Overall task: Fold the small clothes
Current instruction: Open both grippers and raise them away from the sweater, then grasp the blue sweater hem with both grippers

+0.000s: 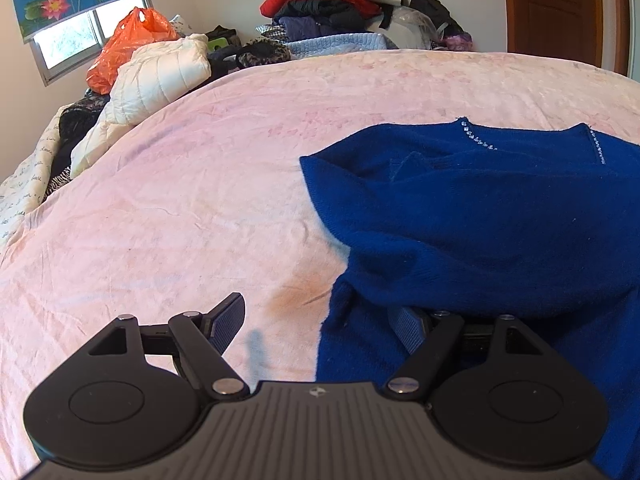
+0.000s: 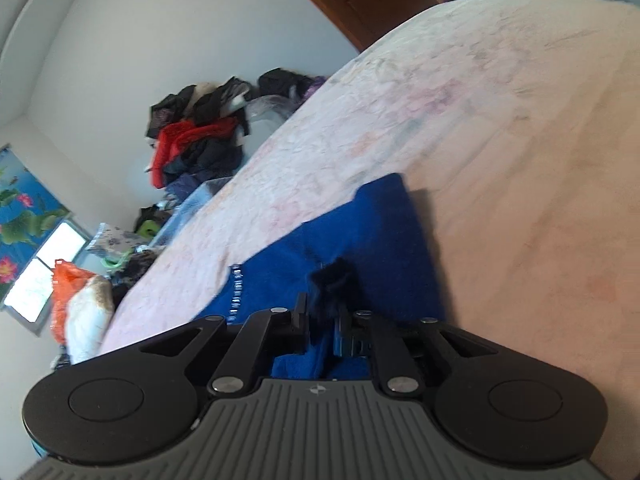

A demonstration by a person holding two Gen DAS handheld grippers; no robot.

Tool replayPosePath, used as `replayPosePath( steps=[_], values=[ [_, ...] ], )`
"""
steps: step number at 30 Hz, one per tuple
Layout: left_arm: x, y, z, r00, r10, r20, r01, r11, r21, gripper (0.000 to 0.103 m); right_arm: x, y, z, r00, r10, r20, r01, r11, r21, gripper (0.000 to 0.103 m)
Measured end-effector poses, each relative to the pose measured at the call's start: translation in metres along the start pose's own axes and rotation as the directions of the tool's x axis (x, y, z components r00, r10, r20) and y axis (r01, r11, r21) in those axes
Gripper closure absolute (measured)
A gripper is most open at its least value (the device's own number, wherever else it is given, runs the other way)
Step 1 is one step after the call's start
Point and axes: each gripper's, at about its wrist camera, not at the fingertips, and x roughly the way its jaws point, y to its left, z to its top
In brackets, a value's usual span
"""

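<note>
A royal blue knit sweater (image 1: 480, 208) with a sparkly trimmed neckline lies on the pink bedspread (image 1: 200, 200), partly folded over. My left gripper (image 1: 320, 324) is open at the sweater's near left edge; its right finger is partly under a fold of blue fabric, its left finger (image 1: 226, 322) over bare bedspread. In the right wrist view, my right gripper (image 2: 322, 320) is shut on a bunched piece of the blue sweater (image 2: 360, 240) and holds it lifted above the bedspread (image 2: 500, 140).
A white puffer jacket (image 1: 156, 76) and an orange plastic bag (image 1: 128, 44) lie at the bed's far left. A pile of red and dark clothes (image 1: 332, 4) stands behind the bed. A brown door (image 1: 556, 8) is at the far right, a window at the left.
</note>
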Motion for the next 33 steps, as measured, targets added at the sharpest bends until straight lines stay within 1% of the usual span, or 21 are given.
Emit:
replayPosePath(
  steps=[1, 2, 4, 5, 6, 8, 9, 10, 11, 12, 13, 14, 16, 18, 20, 22, 23, 28, 31, 32, 33],
  values=[
    [-0.001, 0.002, 0.0, 1.0, 0.005, -0.001, -0.005, 1.0, -0.006, 0.024, -0.004, -0.001, 0.0, 1.0, -0.025, 0.018, 0.025, 1.0, -0.002, 0.065],
    [-0.001, 0.005, -0.001, 1.0, 0.008, -0.002, -0.008, 1.0, -0.015, 0.024, -0.01, 0.0, -0.001, 0.998, -0.039, 0.049, 0.039, 0.999, 0.003, 0.061],
    [-0.002, 0.012, -0.001, 1.0, 0.009, -0.006, -0.01, 0.999, -0.04, 0.024, -0.025, 0.005, -0.002, 0.986, -0.083, 0.145, 0.086, 0.996, -0.01, 0.061],
    [-0.003, 0.015, -0.002, 1.0, 0.007, -0.009, -0.008, 0.998, -0.055, 0.024, -0.03, 0.012, -0.003, 0.979, -0.093, 0.179, 0.102, 0.994, -0.045, 0.061],
    [-0.003, 0.017, -0.002, 1.0, 0.004, -0.009, -0.005, 0.998, -0.064, 0.024, -0.032, 0.02, -0.005, 0.979, -0.075, 0.187, 0.095, 0.99, -0.103, 0.061],
    [-0.003, 0.021, -0.004, 1.0, 0.009, -0.015, -0.01, 0.997, -0.072, 0.024, -0.026, 0.034, -0.008, 0.993, -0.009, 0.122, 0.033, 0.98, -0.195, 0.057],
    [-0.004, 0.023, -0.005, 1.0, 0.014, -0.018, -0.016, 0.997, -0.074, 0.024, -0.021, 0.039, -0.011, 0.997, 0.016, 0.073, 0.0, 0.975, -0.221, 0.049],
    [-0.005, 0.025, -0.007, 1.0, 0.017, -0.02, -0.018, 0.997, -0.075, 0.024, -0.013, 0.042, -0.014, 0.999, 0.032, 0.022, -0.026, 0.972, -0.233, 0.044],
    [-0.006, 0.028, -0.008, 1.0, 0.016, -0.021, -0.018, 0.997, -0.076, 0.024, -0.007, 0.042, -0.018, 1.0, 0.019, -0.013, -0.022, 0.972, -0.233, 0.043],
    [-0.008, 0.031, -0.01, 1.0, 0.014, -0.022, -0.015, 0.997, -0.078, 0.024, -0.001, 0.041, -0.021, 0.999, -0.022, -0.035, 0.013, 0.972, -0.233, 0.044],
    [-0.01, 0.035, -0.012, 1.0, 0.006, -0.022, -0.008, 0.997, -0.081, 0.024, 0.002, 0.039, -0.023, 0.998, -0.051, -0.034, 0.042, 0.972, -0.231, 0.048],
    [-0.013, 0.038, -0.013, 1.0, -0.006, -0.021, 0.004, 0.996, -0.087, 0.024, -0.001, 0.037, -0.023, 0.999, -0.045, -0.019, 0.04, 0.975, -0.22, 0.047],
    [-0.019, 0.045, -0.016, 0.998, -0.051, -0.022, 0.049, 0.994, -0.101, 0.024, -0.014, 0.039, -0.024, 0.999, -0.042, -0.002, 0.041, 0.979, -0.198, 0.041],
    [-0.027, 0.047, -0.021, 0.993, -0.117, -0.026, 0.114, 0.988, -0.106, 0.024, -0.03, 0.044, -0.025, 1.0, -0.017, 0.012, 0.019, 0.972, -0.233, 0.039],
    [-0.035, 0.047, -0.027, 0.984, -0.177, -0.03, 0.173, 0.979, -0.106, 0.024, -0.047, 0.045, -0.027, 0.999, 0.041, -0.004, -0.04, 0.963, -0.265, 0.037],
    [-0.042, 0.044, -0.033, 0.974, -0.226, -0.034, 0.222, 0.971, -0.085, 0.024, -0.063, 0.041, -0.028, 0.994, 0.1, -0.051, -0.111, 0.953, -0.283, 0.037],
    [-0.046, 0.041, -0.037, 0.968, -0.247, -0.039, 0.244, 0.967, -0.068, 0.024, -0.071, 0.038, -0.029, 0.991, 0.115, -0.066, -0.129, 0.948, -0.291, 0.037],
    [-0.064, 0.039, -0.056, 0.952, -0.304, -0.036, 0.304, 0.953, -0.008, 0.024, -0.126, 0.016, -0.034, 0.985, 0.133, -0.111, -0.162, 0.935, -0.317, 0.037],
    [-0.07, 0.047, -0.065, 0.933, -0.355, -0.058, 0.354, 0.935, -0.023, 0.024, -0.161, 0.002, -0.029, 0.985, 0.14, -0.105, -0.167, 0.934, -0.315, 0.037],
    [-0.072, 0.051, -0.068, 0.924, -0.375, -0.07, 0.374, 0.927, -0.033, 0.024, -0.174, -0.003, -0.025, 0.981, 0.158, -0.109, -0.185, 0.935, -0.302, 0.036],
    [-0.074, 0.054, -0.071, 0.917, -0.392, -0.081, 0.39, 0.92, -0.04, 0.024, -0.185, -0.008, -0.022, 0.973, 0.19, -0.134, -0.221, 0.935, -0.278, 0.034]
  ],
)
